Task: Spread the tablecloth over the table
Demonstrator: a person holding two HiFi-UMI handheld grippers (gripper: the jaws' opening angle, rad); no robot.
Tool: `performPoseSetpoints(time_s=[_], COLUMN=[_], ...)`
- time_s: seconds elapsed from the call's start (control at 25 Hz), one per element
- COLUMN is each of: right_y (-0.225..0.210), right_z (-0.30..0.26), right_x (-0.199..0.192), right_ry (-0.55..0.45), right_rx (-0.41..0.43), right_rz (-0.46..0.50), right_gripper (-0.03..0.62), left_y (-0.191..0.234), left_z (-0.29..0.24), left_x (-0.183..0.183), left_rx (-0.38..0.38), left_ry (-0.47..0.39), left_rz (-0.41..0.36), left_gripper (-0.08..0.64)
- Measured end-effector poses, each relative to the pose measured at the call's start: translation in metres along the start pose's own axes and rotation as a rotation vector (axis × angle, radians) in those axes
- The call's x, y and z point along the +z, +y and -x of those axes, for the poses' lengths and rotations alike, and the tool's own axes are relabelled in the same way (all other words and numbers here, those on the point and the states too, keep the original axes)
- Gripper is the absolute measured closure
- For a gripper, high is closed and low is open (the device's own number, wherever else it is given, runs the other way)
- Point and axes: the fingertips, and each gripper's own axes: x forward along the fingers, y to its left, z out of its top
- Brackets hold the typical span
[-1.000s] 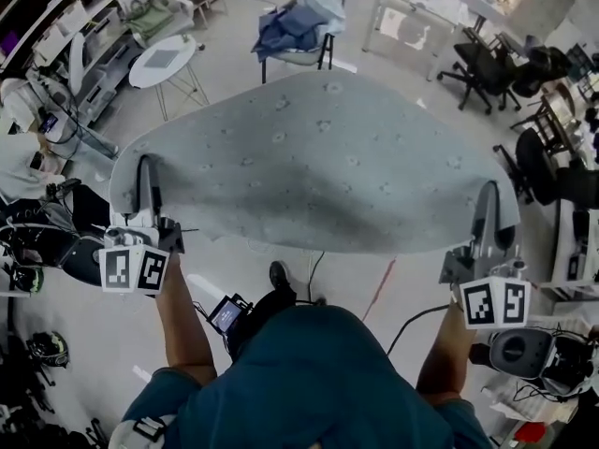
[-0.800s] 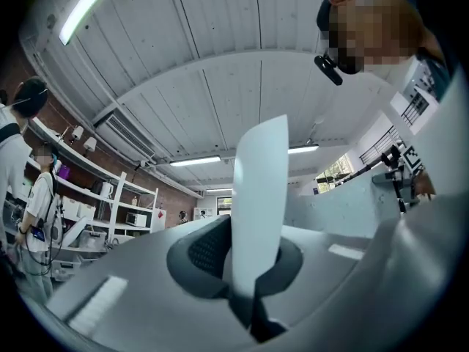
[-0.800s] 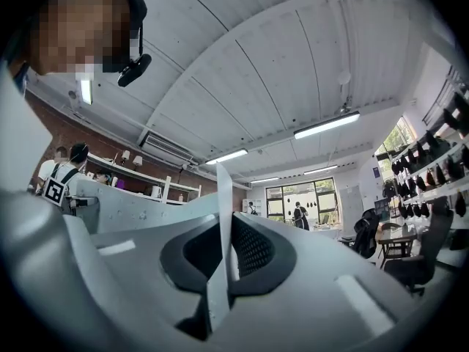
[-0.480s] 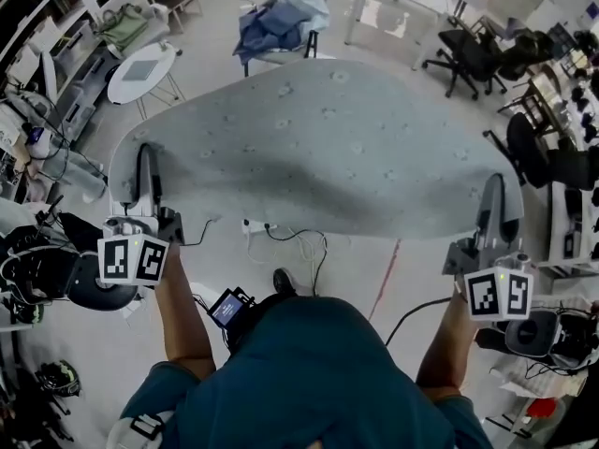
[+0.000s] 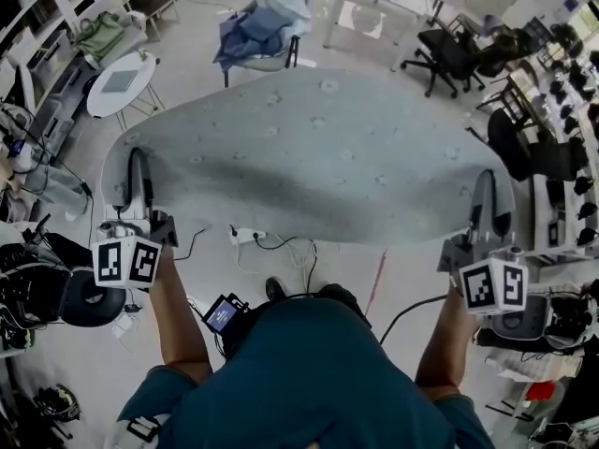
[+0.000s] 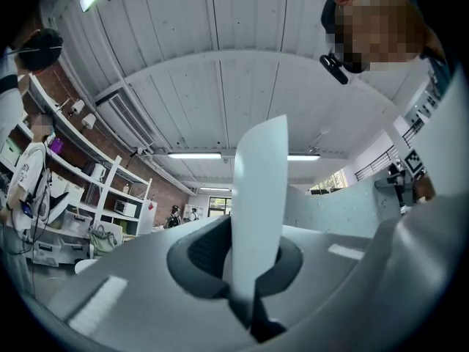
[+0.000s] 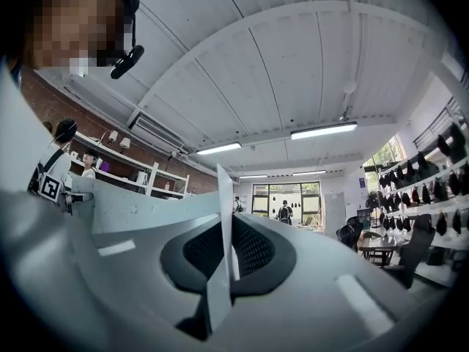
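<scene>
The pale grey-green tablecloth with small flower prints hangs spread wide in the air ahead of me, billowed flat above the floor; no table shows beneath it. My left gripper is shut on its near left corner. At the near right corner my right gripper is shut on it too. In the left gripper view a strip of tablecloth stands up from between the jaws of the left gripper. The right gripper view shows a thin cloth edge pinched in the right gripper.
A chair heaped with blue clothes stands beyond the cloth, a small round white table at far left, black office chairs at far right. A power strip with cables and a red floor line lie near my feet.
The cloth's near edge has lifted and moved away from me, uncovering the power strip and cables on the floor. Both grippers keep their hold on the corners.
</scene>
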Motion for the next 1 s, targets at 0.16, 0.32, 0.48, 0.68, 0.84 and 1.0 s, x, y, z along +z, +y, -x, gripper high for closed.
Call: performPoseSetpoints(time_s=[0.16, 0.32, 0.48, 0.68, 0.84, 1.0], right_y=[-0.001, -0.003, -0.011, -0.028, -0.039, -0.051], right_z=[-0.010, -0.021, -0.041, -0.081, -0.126, -0.170], right_x=[0.006, 0.005, -0.003, -0.024, -0.039, -0.058], right_ry=[0.004, 0.010, 0.017, 0.020, 0.038, 0.058], right_rx=[0.002, 0.012, 0.023, 0.042, 0.085, 0.120], right_rz=[0.015, 0.021, 0.014, -0.019, -0.038, -0.042], right_gripper=[0.578, 0.579, 0.578, 0.579, 0.578, 0.578], left_y=[0.007, 0.011, 0.012, 0.014, 0.017, 0.015], left_z=[-0.009, -0.016, -0.029, -0.052, -0.077, -0.106], left_x=[-0.001, -0.001, -0.004, -0.009, -0.018, -0.039], left_rx=[0.015, 0.031, 0.044, 0.080, 0.117, 0.138], left_ry=[0.001, -0.004, 0.011, 0.025, 0.043, 0.067], left_rz=[0.012, 0.014, 0.004, -0.024, -0.051, -0.055], left_gripper=[0.556, 0.555, 0.555, 0.555, 0.555, 0.555])
